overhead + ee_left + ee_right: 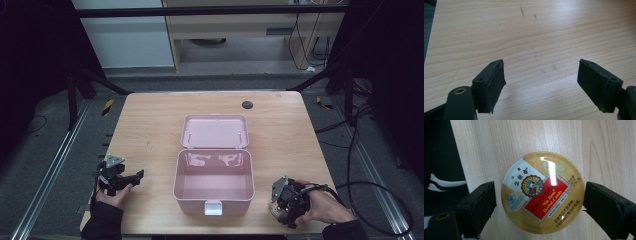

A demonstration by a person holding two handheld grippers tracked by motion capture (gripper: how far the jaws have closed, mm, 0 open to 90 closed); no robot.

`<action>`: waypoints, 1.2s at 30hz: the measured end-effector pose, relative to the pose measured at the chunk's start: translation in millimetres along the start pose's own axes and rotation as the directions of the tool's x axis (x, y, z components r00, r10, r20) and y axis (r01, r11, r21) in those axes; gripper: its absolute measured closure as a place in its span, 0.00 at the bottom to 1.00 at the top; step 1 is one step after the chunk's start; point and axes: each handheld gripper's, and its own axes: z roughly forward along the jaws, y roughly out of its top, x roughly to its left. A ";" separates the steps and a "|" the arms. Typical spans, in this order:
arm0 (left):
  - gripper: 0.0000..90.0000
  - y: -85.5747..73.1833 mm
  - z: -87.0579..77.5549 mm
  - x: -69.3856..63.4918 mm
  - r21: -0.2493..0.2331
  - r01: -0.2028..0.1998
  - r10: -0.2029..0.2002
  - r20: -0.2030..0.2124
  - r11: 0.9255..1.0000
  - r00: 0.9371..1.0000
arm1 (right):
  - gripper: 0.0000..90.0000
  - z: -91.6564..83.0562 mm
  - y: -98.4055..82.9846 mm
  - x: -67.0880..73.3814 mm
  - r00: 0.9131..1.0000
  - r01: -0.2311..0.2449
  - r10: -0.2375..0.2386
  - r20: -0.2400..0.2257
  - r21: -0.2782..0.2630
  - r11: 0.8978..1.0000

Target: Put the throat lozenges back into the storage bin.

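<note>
Right gripper (539, 197), jaws wide, straddled without touching a round gold tin (543, 192) labelled "Nin Jiom Herbal Candy" near the desk's (150, 125) front right corner. Left gripper (541, 82) gaped empty.

Bare wood lies between my left gripper (541, 82) and the pink box (214, 181), an easy path. The box, lid (215, 131) laid back, blocks the table's (145, 125) middle. My right gripper (540, 202) straddles a candy tin (542, 192) beside the table edge.
</note>
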 end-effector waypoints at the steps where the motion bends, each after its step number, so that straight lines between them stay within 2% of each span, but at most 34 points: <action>1: 0.23 0.0 0.1 -0.1 0.001 0.000 0.000 0.000 1.000 1.000 | 0.15 1.2 -0.2 -0.5 1.000 0.001 -0.001 0.000 -0.001 1.000; 9: 0.23 -0.1 0.1 0.2 0.000 0.000 0.000 0.001 1.000 1.000 | 0.22 6.5 1.4 -2.1 1.000 0.008 -0.008 -0.009 0.007 1.000; 17: 0.23 0.0 0.1 -0.2 0.000 -0.001 0.001 0.001 1.000 1.000 | 0.23 4.7 0.2 -3.3 1.000 -0.009 0.009 -0.005 -0.001 1.000; 19: 0.24 0.0 0.6 -0.3 0.002 -0.001 0.000 0.001 1.000 1.000 | 0.23 2.6 -0.4 -4.1 1.000 -0.014 0.014 -0.005 -0.018 1.000; 25: 0.24 -0.1 2.0 -1.3 0.010 -0.006 0.006 0.005 1.000 1.000 | 0.23 -10.6 -1.3 -5.4 0.999 -0.051 0.052 0.010 -0.053 0.997; 34: 0.23 -0.3 3.4 -2.9 0.016 -0.010 0.010 0.009 1.000 1.000 | 0.23 -40.1 5.5 -9.1 0.996 -0.076 0.081 0.037 -0.113 0.991; 36: 0.23 -0.4 3.5 -3.1 0.017 -0.010 0.010 0.009 1.000 1.000 | 0.23 -46.4 6.8 -10.2 0.996 -0.066 0.073 0.048 -0.126 0.990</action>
